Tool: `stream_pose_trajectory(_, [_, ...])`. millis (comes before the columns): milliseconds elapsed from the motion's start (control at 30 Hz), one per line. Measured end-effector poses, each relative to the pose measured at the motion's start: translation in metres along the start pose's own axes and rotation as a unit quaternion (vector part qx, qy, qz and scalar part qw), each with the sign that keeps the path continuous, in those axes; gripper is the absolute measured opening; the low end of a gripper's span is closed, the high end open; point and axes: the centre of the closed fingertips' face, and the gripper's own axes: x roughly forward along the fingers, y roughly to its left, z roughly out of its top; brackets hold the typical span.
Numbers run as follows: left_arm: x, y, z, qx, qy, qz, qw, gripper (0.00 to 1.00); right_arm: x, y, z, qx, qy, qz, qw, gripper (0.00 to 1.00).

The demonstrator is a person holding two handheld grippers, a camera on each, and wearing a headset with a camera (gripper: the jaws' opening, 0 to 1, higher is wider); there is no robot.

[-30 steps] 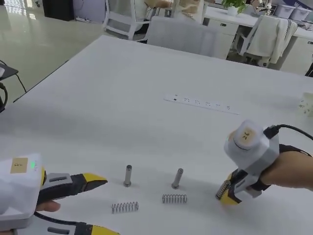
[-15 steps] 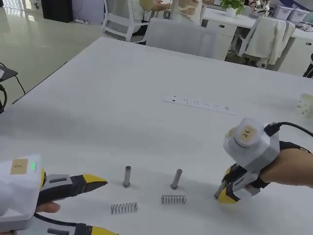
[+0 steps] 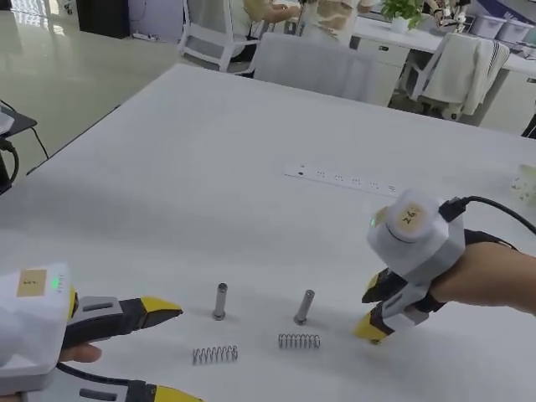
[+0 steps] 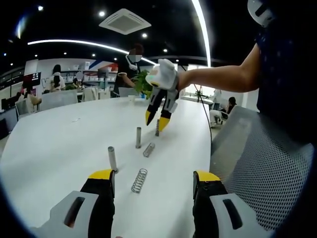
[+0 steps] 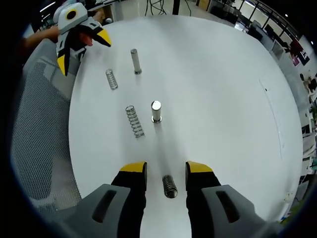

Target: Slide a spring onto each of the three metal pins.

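Observation:
Two bare metal pins (image 3: 220, 301) (image 3: 304, 306) stand upright on the white table (image 3: 251, 167). In front of each lies a loose spring (image 3: 215, 354) (image 3: 299, 341). My right gripper (image 3: 368, 316) is open at the right, tips down, and hides what is under it. In the right gripper view my right gripper (image 5: 166, 168) straddles a third pin with a spring on it (image 5: 170, 186), jaws clear of it. My left gripper (image 3: 172, 352) is open at the lower left. In the left gripper view that sprung pin (image 4: 157, 127) stands under the right gripper (image 4: 155, 120).
A white power strip (image 3: 343, 177) lies across the table's middle. Office chairs (image 3: 318, 63) stand along the far edge. A grey mesh chair (image 4: 257, 163) sits close to the table's near edge, beside the person's arm (image 3: 494, 280).
My right gripper has opened and let go of the spring it held against the third pin. It has lifted and shifted slightly left. The left gripper has stayed put.

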Motion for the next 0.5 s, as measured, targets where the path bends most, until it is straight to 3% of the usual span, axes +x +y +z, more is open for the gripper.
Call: stream_pose_trajectory(500, [-0.001, 0.001, 0.002, 0.001, -0.004, 0.001, 1.0000, 0.59, 0.012, 0.022, 0.024, -0.044, 0.002, 0.022, 0.9988, 0.28])
